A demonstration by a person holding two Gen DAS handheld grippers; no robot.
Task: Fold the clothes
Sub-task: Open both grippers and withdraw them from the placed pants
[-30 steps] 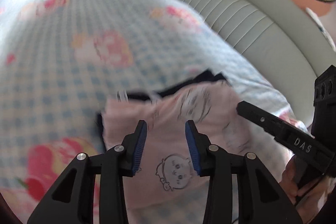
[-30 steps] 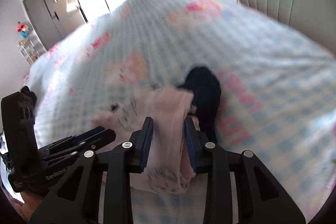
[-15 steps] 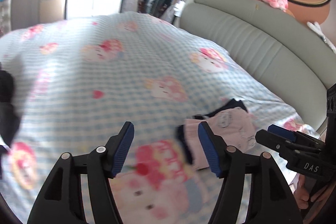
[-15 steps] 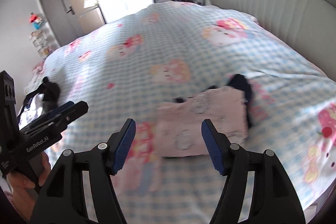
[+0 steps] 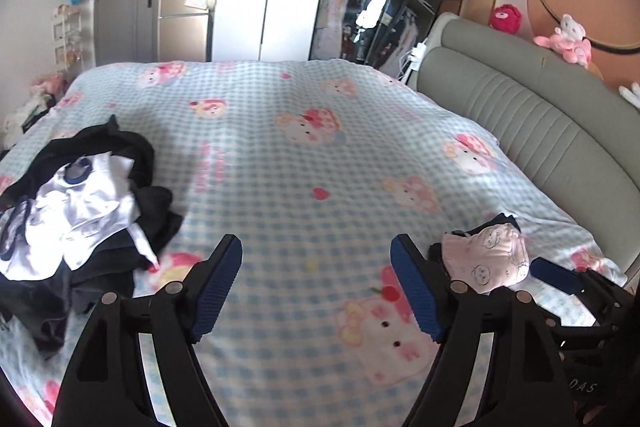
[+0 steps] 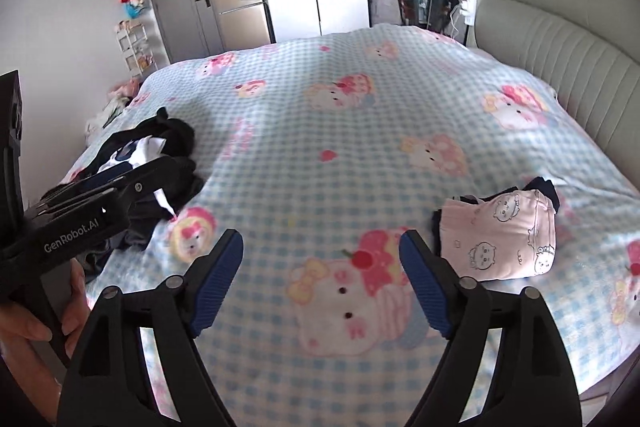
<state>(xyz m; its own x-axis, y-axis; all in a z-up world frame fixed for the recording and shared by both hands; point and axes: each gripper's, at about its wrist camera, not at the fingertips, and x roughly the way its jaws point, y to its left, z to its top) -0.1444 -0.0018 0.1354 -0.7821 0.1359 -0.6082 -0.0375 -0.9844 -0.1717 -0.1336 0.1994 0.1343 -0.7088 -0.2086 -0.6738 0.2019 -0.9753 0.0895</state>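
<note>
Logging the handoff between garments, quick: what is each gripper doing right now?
Left gripper: jaws opening wide, nothing between them.
Right gripper: jaws opening wide, nothing between them; the folded pink garment lies free on the bed.

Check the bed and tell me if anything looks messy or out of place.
One thing stands out: a rumpled heap of dark and white clothes sprawls unfolded at the bed's left edge. The folded pink garment lies neat on dark folded items near the headboard. Both hand-held grippers, left and right, are opening with nothing between them.
</note>
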